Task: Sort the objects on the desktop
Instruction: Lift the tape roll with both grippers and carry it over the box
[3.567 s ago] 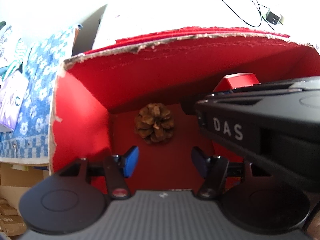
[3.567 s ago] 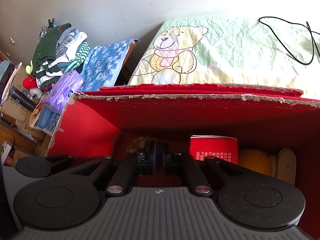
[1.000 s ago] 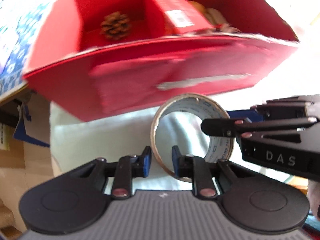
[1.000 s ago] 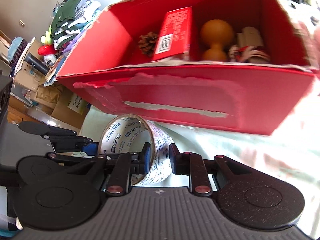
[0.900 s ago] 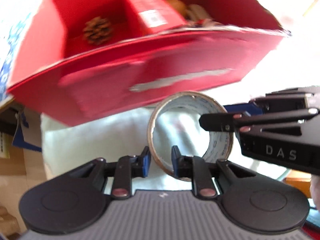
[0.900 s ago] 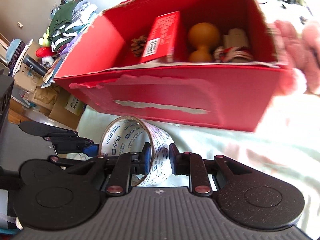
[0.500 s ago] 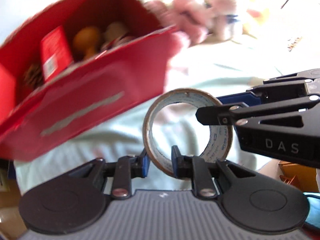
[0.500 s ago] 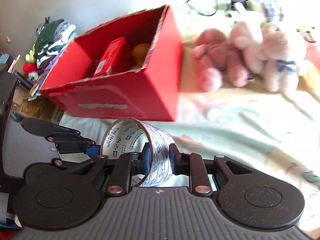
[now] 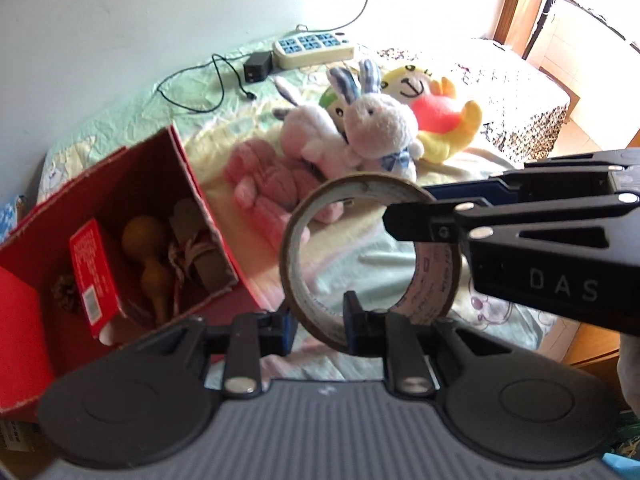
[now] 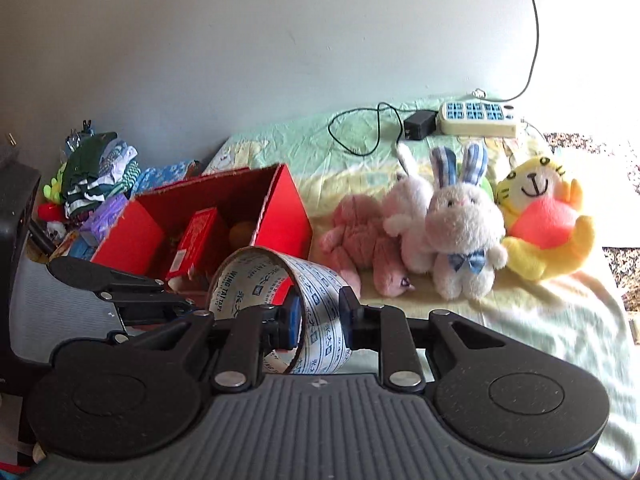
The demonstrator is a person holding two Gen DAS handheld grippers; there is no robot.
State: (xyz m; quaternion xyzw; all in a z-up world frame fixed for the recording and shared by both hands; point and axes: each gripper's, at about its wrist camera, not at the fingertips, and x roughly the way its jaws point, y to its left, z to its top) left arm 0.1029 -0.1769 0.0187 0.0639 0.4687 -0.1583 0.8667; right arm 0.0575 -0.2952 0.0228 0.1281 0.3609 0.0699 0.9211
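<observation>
Both claws are clamped on one roll of printed packing tape [image 9: 372, 256]: the left gripper [image 9: 319, 322] pinches the near wall of the ring with its jaws nearly together, and the right gripper [image 10: 320, 316] pinches the ring's wall on the other side, reaching in from the left gripper's right. Beyond and left of both grippers stands one open red box [image 10: 288, 208] holding one red carton [image 9: 94, 276], one pine cone [image 9: 64, 298], one tan gourd [image 9: 150, 256] and one corded bundle [image 9: 196, 248]. Ahead and to the right lie five plush toys [image 10: 460, 228], with one power strip [image 10: 478, 119] and one black adapter [image 10: 419, 124] farther back.

Bright daylight from the right — glare there, fisheye-bent edges, slight blur.
</observation>
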